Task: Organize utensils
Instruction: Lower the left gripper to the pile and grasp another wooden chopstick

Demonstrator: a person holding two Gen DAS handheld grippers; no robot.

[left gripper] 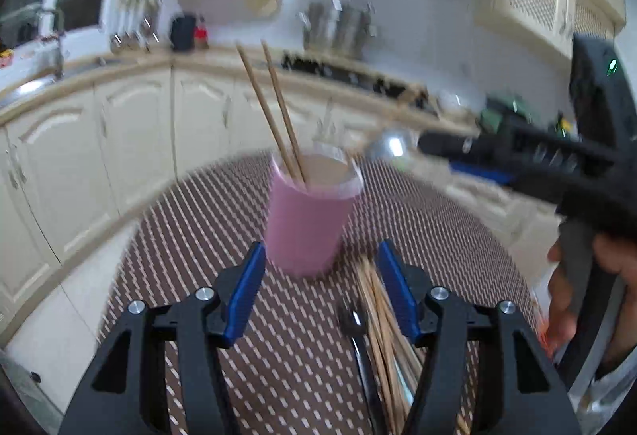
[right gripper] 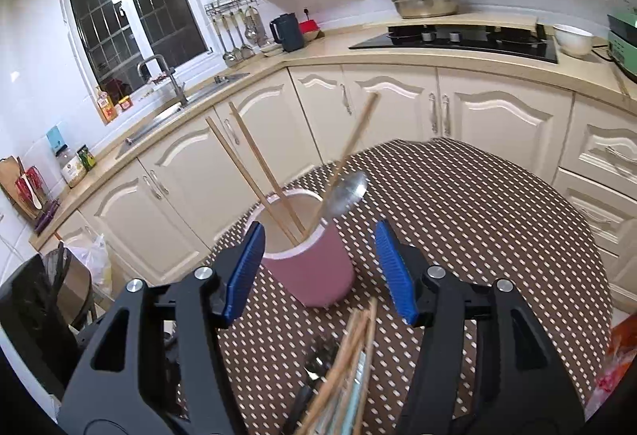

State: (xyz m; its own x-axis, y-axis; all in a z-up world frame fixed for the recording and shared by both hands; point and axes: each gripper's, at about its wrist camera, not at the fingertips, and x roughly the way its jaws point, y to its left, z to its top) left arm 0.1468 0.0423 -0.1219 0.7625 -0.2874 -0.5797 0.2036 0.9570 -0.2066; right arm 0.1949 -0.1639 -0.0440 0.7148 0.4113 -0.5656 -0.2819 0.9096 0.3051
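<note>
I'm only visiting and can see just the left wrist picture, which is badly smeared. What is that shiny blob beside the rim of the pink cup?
Observer: In the right wrist view it is sharp. It is a metal spoon with a wooden handle, tilted over the rim of the pink cup with its bowl end down.
Operator: Is the other gripper holding it up?
Observer: No. The right gripper has its jaws open, and neither blue pad touches the spoon.
</note>
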